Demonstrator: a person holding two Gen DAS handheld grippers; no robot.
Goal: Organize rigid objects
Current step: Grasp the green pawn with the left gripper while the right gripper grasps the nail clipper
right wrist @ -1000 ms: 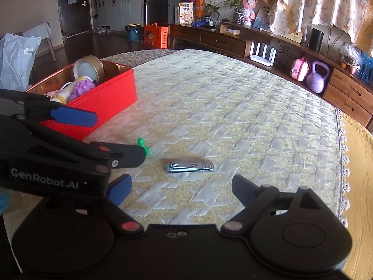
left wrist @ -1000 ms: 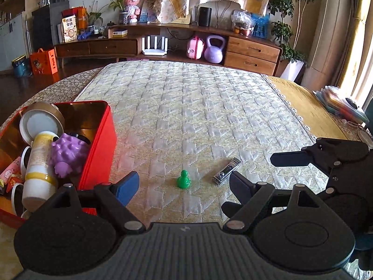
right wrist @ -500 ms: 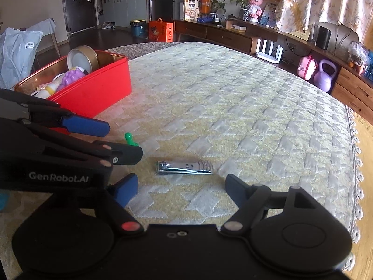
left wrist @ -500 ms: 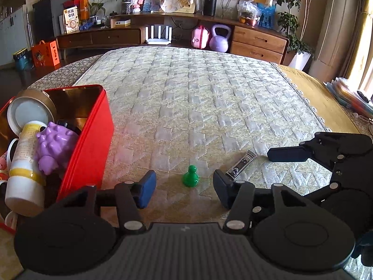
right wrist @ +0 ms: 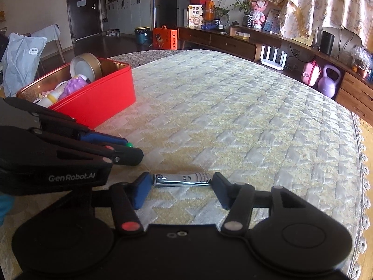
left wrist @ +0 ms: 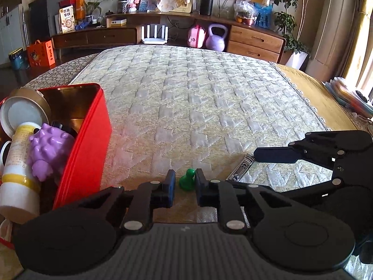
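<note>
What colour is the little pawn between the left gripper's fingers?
Green; the pawn shows best in the left wrist view.

Quilted mat (left wrist: 209, 107) covers the surface. Open tin box (left wrist: 88, 140) sits at the mat's left edge; inside it: bottle (left wrist: 18, 163) lying down, knobbly toy (left wrist: 50, 149) beside it, round lid (left wrist: 22, 114) leaning at the back. Pawn (left wrist: 187, 179) stands upright on the mat right of the box, between the left claw (left wrist: 184, 182) fingers. Nail clipper (right wrist: 183, 179) lies flat on the mat right of the pawn, crosswise between the right claw (right wrist: 180, 182) fingers. Sideboard (left wrist: 116, 35) runs behind the surface; kettlebell (left wrist: 215, 37) on its low shelf.
</note>
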